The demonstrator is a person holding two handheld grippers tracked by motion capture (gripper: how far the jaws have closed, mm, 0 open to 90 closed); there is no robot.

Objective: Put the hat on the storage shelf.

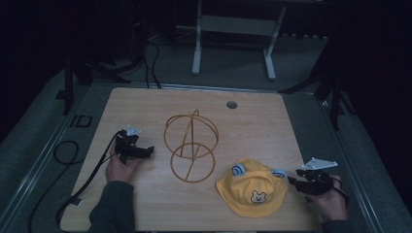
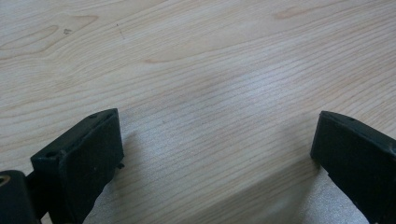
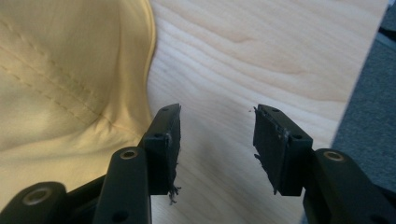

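A yellow bucket hat (image 1: pixel 252 190) with a small animal face and blue ears lies flat on the wooden table (image 1: pixel 145 109), front right. A golden wire hat stand (image 1: pixel 190 145) sits at the table's middle. My right gripper (image 1: pixel 293 180) is open just to the right of the hat's brim; in the right gripper view the yellow brim (image 3: pixel 70 84) lies beside the left jaw, with bare wood between the jaws of the gripper (image 3: pixel 217 140). My left gripper (image 1: pixel 148 150) is open, left of the stand, low over bare wood (image 2: pixel 215 135).
A round cable hole (image 1: pixel 231 104) is at the table's far edge. Black cables (image 1: pixel 65 153) trail off the left side onto the grey floor. The table's right edge (image 3: pixel 359 84) runs close to my right gripper. A white desk frame (image 1: pixel 233 29) stands beyond.
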